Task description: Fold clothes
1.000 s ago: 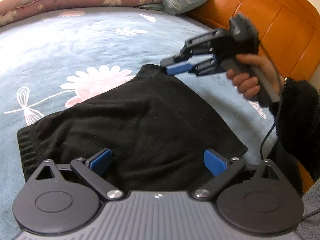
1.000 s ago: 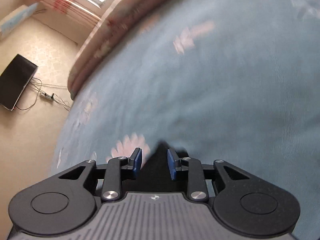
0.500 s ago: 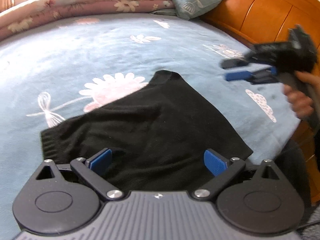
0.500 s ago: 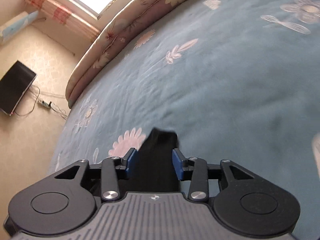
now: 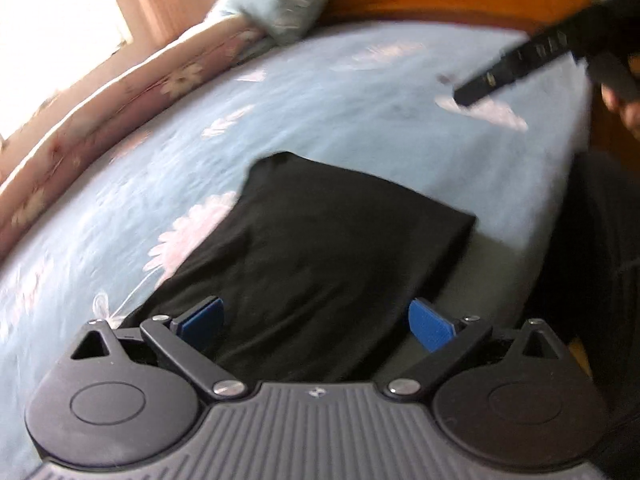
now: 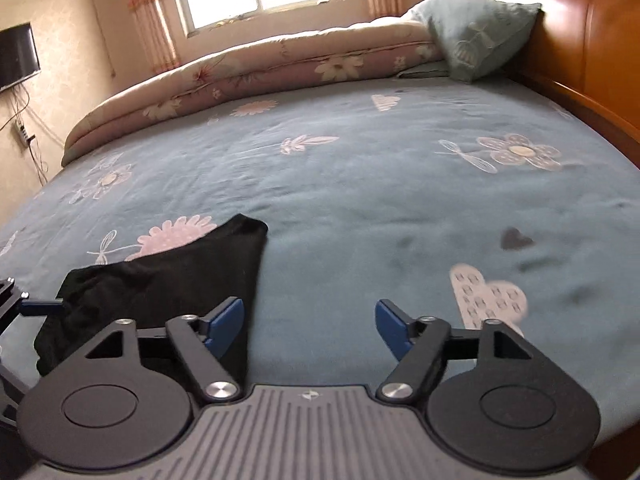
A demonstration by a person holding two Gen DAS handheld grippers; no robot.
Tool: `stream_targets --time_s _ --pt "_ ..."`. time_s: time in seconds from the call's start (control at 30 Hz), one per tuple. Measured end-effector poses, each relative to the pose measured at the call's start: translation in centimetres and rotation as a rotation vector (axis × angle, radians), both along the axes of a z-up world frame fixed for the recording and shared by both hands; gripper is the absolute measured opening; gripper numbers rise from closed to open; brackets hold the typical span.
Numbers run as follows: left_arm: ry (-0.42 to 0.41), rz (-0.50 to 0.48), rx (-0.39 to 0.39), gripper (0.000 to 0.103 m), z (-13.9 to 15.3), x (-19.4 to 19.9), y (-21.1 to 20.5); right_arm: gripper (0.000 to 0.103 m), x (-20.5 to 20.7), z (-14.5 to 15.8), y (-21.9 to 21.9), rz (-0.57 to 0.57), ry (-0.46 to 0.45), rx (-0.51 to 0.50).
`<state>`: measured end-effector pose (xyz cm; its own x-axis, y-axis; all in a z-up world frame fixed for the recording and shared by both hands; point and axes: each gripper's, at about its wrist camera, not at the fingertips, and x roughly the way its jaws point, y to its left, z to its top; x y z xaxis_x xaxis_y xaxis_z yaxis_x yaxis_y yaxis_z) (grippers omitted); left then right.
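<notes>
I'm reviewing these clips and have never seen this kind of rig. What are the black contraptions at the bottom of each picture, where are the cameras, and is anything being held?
No robot here: a person carries a hand-held gripper in each hand, each with a camera looking along its two blue-padded fingers. One picture comes from the left gripper, the other from the right gripper. Both look onto a bed with a blue flowered sheet, a rolled quilt and a pillow by the wooden headboard. A black garment, folded, lies on the sheet. Nothing is held: the left gripper is open above the garment, and the right one's jaws are opening with only sheet between them.
</notes>
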<state>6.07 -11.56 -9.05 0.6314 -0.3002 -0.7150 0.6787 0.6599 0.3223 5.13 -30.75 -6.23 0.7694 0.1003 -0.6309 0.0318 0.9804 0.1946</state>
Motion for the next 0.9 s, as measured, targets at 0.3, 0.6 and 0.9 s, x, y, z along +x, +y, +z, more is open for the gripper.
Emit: stream_targets --time_s 0.3,0.6,0.9 --pt "-0.101 -0.117 0.089 0.099 -2.5 -1.5 -4.5 0.086 -4.6 -1.6 -1.0 -0.041 -0.008 0.015" --pt "-0.051 -0.096 -0.025 0.099 -1.8 -0.2 -4.9 0.087 -6.3 -2.3 1.1 0.006 -0.057 -0.108" --pt "-0.076 -0.006 -0.041 0.099 -0.4 1.5 -1.8 0.081 -3.1 -4.4 6.5 0.147 -0.08 -0.255"
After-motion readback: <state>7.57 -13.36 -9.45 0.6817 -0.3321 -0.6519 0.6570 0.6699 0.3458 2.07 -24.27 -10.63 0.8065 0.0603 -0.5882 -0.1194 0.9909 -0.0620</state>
